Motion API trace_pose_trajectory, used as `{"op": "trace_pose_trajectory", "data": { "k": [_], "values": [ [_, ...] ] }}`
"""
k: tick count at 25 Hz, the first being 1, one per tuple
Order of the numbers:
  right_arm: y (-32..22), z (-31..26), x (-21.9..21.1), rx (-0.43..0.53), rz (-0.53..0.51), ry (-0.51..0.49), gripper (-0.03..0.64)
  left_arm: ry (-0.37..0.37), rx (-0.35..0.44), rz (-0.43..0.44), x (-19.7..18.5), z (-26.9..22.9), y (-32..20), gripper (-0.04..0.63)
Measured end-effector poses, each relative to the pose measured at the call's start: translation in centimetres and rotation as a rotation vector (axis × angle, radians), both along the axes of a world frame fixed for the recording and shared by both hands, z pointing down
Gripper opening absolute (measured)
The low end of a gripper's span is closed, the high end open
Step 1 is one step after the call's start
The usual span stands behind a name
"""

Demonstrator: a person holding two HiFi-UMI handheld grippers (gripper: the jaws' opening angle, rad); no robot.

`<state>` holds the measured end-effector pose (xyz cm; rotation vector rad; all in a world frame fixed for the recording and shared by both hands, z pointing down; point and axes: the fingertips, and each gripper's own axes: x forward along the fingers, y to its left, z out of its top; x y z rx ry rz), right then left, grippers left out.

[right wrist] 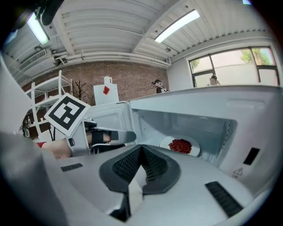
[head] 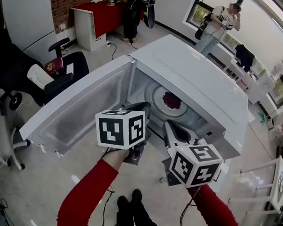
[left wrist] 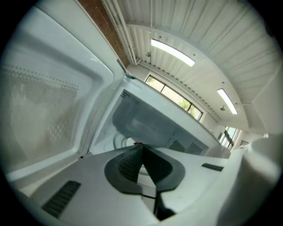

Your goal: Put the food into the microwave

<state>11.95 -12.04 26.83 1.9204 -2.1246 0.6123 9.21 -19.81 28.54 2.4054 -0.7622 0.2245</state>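
Head view: microwave (head: 191,70), floor (head: 37,185), brick wall (head: 64,8)

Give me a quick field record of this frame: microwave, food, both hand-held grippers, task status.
microwave: white, its door swung wide open at the left in the head view
food: red pile on a white plate, inside the microwave
left hand-held gripper: jaws together, nothing between them, in front of the opening
right hand-held gripper: jaws together, nothing between them, beside the left one, pointed into the microwave
task status: food is inside; door not yet closed
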Motion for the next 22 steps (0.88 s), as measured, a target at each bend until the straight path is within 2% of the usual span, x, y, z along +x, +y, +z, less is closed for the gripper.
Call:
{"op": "trace_pose_trajectory", "data": {
  "k": [3,7,9,13,17,22],
  "values": [
    [1.2,-1.8,-1.1,0.059,-0.022,-0.051,0.012,0.034,0.013,0.026,-0.9,-1.8,2.0,0.009],
    [3.3,-3.7,-2.2,0.112,-0.058,-0.085,0.012,0.034,0.103,0.064,-1.8,-4.2,5.2,0.009],
    [4.5,-4.2,-2.5,0.119,-0.072,-0.103,0.012,0.031,0.14,0.082,-2.1,-5.1,6.9,0.009],
    [7.6,-4.5,-3.0,0.11,-0.103,-0.142,0.012,0.065,0.16,0.089,-3.3,-6.8,10.2,0.009],
    [10.8,-5.3,-2.7,0.132,-0.166,-0.122,0.012,0.12,0.181,0.098,-4.9,-8.1,13.6,0.009],
    [13.6,-5.2,-1.8,0.153,-0.164,-0.127,0.012,0.079,0.206,0.108,-7.1,-7.1,16.7,0.009]
  ]
}}
